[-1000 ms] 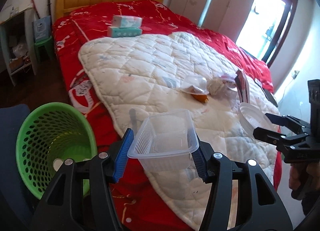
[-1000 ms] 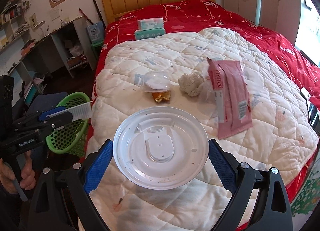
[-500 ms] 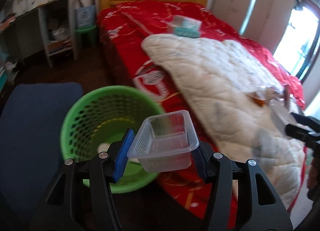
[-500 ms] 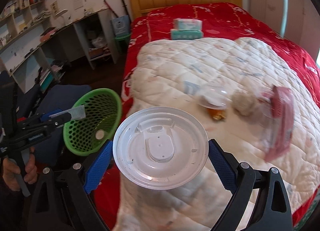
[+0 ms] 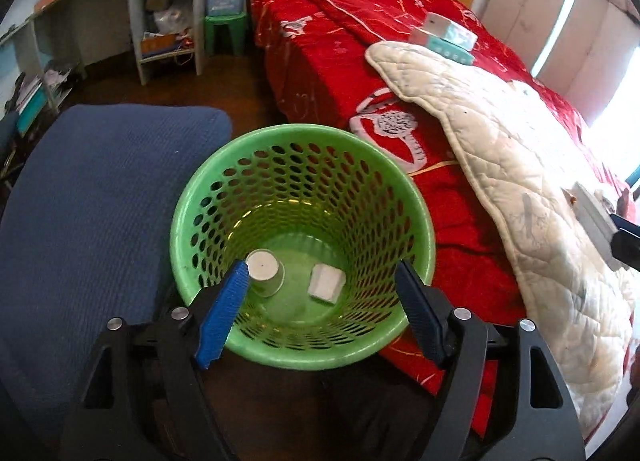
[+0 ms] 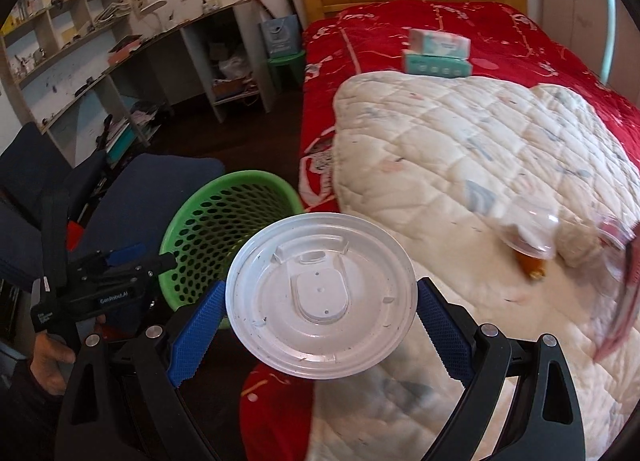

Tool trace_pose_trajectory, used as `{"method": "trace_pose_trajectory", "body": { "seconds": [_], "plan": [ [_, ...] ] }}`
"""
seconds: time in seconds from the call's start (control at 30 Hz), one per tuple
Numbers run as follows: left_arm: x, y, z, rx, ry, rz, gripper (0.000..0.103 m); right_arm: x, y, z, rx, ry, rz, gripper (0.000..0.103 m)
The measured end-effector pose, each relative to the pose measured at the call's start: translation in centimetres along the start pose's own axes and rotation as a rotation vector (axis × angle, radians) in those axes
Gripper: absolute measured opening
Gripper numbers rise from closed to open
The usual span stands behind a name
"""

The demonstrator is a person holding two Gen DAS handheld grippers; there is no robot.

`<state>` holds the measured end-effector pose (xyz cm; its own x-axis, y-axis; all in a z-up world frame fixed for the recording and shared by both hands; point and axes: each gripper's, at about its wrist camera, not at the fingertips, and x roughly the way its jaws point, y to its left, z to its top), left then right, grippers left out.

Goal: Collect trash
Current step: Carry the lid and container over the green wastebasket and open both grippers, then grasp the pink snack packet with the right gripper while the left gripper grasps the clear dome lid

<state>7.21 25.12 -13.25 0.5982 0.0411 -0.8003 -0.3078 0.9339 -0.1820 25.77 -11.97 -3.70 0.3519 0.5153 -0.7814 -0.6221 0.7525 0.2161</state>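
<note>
Bedside floor at 12 o'clock of the left gripper (image 5: 320, 293), jaws opening and empty over the green basket (image 5: 200, 189) with one cup (image 5: 265, 272) and one container (image 5: 326, 281) inside; right gripper (image 6: 318, 315) clamping one round lid (image 6: 320, 301), best released centered over the basket.

basket (image 5: 416, 197) mouth open, bed (image 5: 320, 73) beside

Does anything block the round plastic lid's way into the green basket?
Nothing visible. The lid, held in the right tongs, is beside the green basket, whose mouth is open. The left tongs, opening and empty, hang over it.
</note>
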Motion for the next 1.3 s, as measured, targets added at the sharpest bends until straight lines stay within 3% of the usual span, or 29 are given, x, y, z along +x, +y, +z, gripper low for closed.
{"method": "trace_pose_trajectory", "body": {
  "seconds": [0.57,0.8,1.03,1.27,1.3],
  "plan": [
    [-6.0,4.8,-1.2,-0.128,-0.146,0.086,0.079,8.8,7.2,2.2,-0.073,0.106,0.098,0.09],
    [-6.5,5.5,-1.2,-0.156,-0.185,0.079,0.08,12.2,9.5,2.5,-0.089,0.151,0.143,0.093],
    [-6.3,5.4,-1.2,-0.18,-0.173,0.051,0.08,12.1,10.2,2.3,-0.074,0.147,0.186,0.094],
    [-6.6,3.8,-0.9,-0.146,-0.163,0.053,0.08,9.5,9.0,1.8,-0.095,0.111,0.148,0.094],
    [-6.7,3.4,-0.8,-0.141,-0.164,0.055,0.084,8.8,8.7,1.7,-0.101,0.103,0.139,0.094]
  ]
}}
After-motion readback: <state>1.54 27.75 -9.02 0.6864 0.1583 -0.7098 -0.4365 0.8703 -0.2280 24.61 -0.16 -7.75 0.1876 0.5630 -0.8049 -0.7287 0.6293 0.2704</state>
